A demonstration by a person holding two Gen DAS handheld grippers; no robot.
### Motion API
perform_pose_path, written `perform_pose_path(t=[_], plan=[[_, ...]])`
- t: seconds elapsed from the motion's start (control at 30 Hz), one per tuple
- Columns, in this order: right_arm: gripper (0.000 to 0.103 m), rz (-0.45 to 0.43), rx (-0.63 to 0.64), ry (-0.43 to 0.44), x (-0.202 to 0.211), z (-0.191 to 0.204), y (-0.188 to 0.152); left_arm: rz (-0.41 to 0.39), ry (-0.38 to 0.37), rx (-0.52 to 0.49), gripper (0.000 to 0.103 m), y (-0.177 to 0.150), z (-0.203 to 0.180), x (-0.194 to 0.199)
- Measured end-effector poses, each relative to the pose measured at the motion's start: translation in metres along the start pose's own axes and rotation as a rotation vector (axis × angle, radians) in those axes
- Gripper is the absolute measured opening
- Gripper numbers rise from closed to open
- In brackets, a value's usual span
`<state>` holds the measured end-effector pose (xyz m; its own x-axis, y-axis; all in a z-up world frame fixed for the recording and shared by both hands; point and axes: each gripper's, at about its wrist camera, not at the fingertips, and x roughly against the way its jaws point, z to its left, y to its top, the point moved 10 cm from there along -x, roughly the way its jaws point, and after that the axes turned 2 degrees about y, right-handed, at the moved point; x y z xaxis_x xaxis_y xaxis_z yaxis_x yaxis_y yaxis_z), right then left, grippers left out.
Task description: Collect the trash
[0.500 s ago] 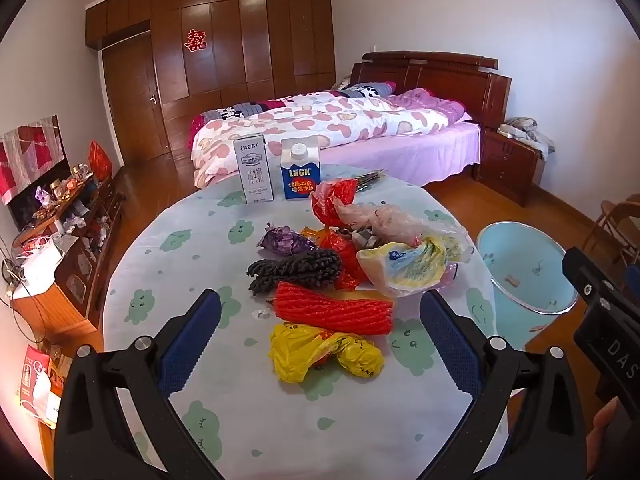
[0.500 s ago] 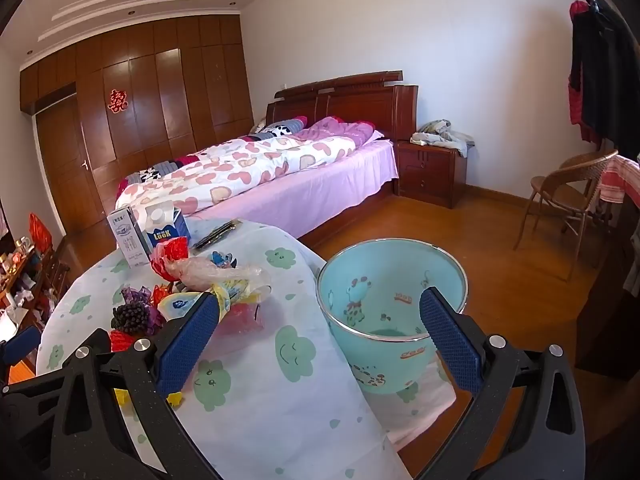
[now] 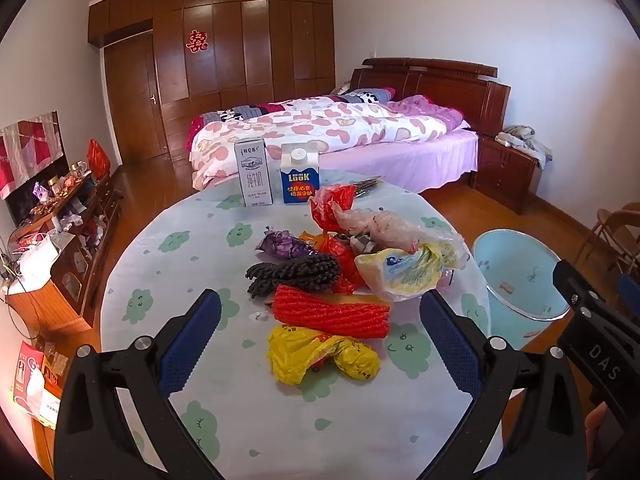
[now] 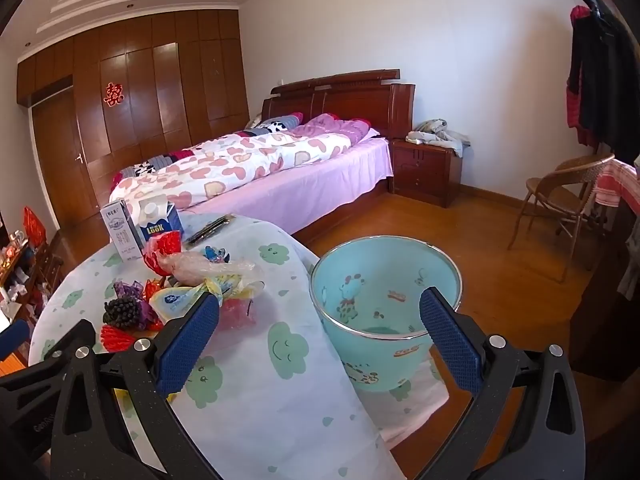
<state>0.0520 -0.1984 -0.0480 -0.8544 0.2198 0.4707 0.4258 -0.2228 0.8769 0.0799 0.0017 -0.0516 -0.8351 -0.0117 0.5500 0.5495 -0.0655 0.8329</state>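
On the round cloth-covered surface lay a heap of trash: a yellow bag nearest, a red ribbed wrapper just behind it, then a dark ribbed wrapper and crumpled plastic bags. Both the left hand-held gripper and the right hand-held gripper stood wide open, holding nothing. Beside the surface stood a pale blue bin.

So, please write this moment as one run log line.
left gripper: open, empty | right gripper: open, empty | trash pile: on table | bin: beside table
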Motion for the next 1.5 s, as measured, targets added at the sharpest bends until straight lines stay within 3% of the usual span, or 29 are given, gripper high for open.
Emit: perform_pose_path(t=[1.5], plan=[[0.098,0.033,-0.017,0.004,-0.0023,-0.0020,-0.0050,0.002,0.003,-0.002,0.097,-0.0014,-0.0012,0.0012]])
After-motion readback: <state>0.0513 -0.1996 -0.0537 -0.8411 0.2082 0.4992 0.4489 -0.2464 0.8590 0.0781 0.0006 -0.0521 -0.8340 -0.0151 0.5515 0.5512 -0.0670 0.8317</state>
